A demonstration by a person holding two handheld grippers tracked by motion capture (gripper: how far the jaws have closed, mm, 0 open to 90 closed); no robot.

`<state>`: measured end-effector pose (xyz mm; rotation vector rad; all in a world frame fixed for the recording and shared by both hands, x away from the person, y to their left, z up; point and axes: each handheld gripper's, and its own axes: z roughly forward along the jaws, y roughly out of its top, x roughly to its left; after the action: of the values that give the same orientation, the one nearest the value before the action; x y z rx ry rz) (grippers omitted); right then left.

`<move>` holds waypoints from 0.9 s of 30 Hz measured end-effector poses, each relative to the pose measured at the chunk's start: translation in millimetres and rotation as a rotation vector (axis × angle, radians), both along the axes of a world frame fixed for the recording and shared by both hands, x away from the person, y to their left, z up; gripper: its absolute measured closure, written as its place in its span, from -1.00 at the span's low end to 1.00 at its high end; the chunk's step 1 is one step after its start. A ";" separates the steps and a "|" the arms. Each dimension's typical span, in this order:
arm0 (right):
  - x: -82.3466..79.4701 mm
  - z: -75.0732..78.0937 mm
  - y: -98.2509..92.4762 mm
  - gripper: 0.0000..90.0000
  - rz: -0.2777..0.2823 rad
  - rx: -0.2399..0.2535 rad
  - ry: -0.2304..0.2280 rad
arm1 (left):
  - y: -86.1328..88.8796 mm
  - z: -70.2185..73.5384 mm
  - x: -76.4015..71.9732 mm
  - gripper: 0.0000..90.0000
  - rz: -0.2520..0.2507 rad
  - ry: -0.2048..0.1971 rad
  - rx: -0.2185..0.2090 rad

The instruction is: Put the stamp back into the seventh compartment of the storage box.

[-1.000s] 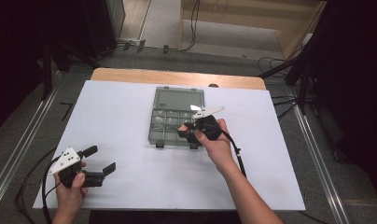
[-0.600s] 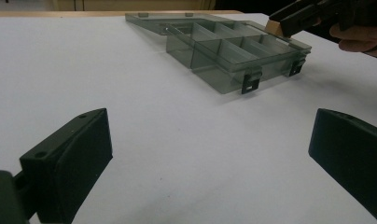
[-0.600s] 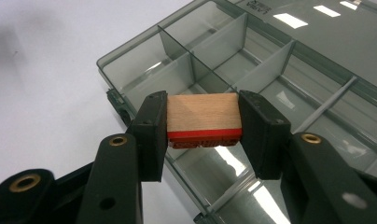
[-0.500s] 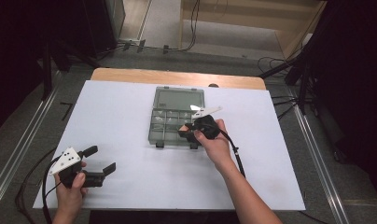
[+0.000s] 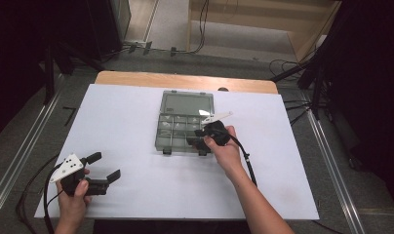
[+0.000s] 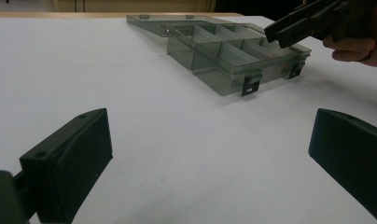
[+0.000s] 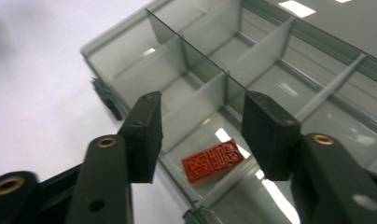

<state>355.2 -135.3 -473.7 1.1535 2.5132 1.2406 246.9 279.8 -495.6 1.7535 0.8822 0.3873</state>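
Your right gripper (image 7: 200,135) hangs over the near right corner of the clear compartment box (image 5: 185,122); its jaws have just been opening, and nothing is between them. The red stamp (image 7: 212,161) lies loose in that corner compartment. Your left gripper (image 5: 103,166) rests far from the box, jaws wide apart.

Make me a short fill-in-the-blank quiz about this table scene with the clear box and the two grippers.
1. The red stamp block lies inside a ____ of the clear organizer box.
2. The box's lid is ____.
3. The right gripper hangs above the block with its fingers apart, so it holds ____.
4. The left gripper is over the ____ table cover, away from the box.

Missing words: compartment; open; nothing; white
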 end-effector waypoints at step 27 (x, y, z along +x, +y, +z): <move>-17.0 16.8 -26.8 -1.00 -0.049 0.091 -0.091 | -26.6 13.8 1.6 -1.00 -0.032 -0.027 0.049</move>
<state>338.2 -162.2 -457.0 1.1435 2.3718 1.3746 248.5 253.3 -481.8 1.8014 0.8299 0.4140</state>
